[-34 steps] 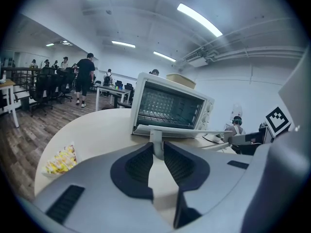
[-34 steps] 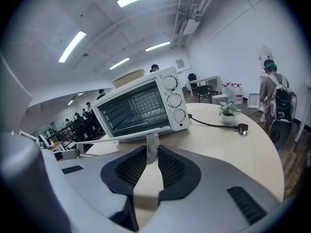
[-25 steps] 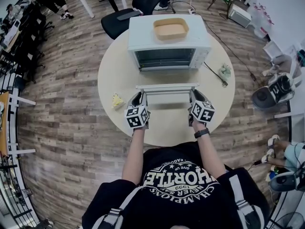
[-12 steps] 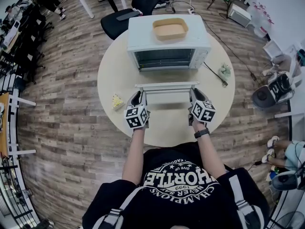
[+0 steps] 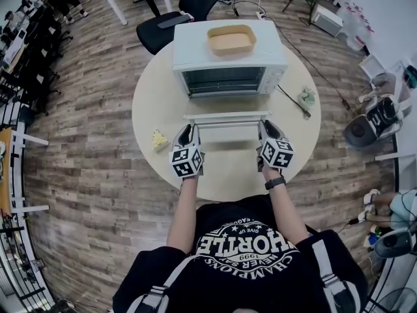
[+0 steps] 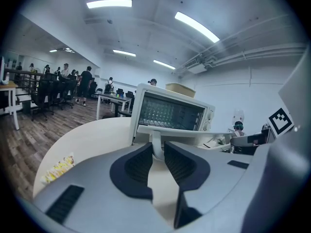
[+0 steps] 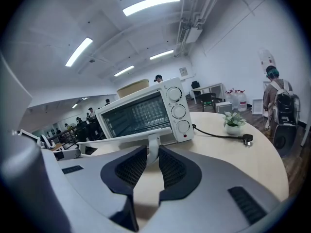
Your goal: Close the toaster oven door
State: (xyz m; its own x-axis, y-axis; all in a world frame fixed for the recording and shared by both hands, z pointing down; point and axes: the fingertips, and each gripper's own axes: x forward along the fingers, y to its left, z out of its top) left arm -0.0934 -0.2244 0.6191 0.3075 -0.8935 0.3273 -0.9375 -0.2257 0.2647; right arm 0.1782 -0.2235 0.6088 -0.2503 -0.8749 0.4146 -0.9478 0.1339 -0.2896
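On the round cream table (image 5: 153, 96), as the head view has it, a yellow snack packet (image 5: 159, 139) lies toward nine o'clock. Just right of it the left gripper (image 5: 188, 129) points to twelve o'clock. Its own view shows the two dark pads closed on the left post (image 6: 156, 142) of the door handle, which sits pinched between their tips.

At the table's twelve o'clock side stands the white toaster oven (image 5: 195, 54), front facing six o'clock. A tan tray (image 5: 232, 39) rests on its roof and a wire rack (image 5: 225, 80) shows in the open mouth. Its door (image 5: 228, 118) is swung down and out toward six o'clock. The door's white top edge is well clear of the oven front and spans the gap between the two grippers (a grey shadow lies on the table beneath it).

The right gripper (image 5: 266, 126) also points to twelve o'clock, and its own view shows its pads clamped on the right post (image 7: 152, 147) of the same handle. A black watch (image 5: 275, 182) circles the wrist behind it.

Farther right, a black power cord (image 5: 292, 100) with its plug lies loose on the table toward three o'clock. A small potted plant (image 5: 307, 96) stands just beside it near the two o'clock edge.
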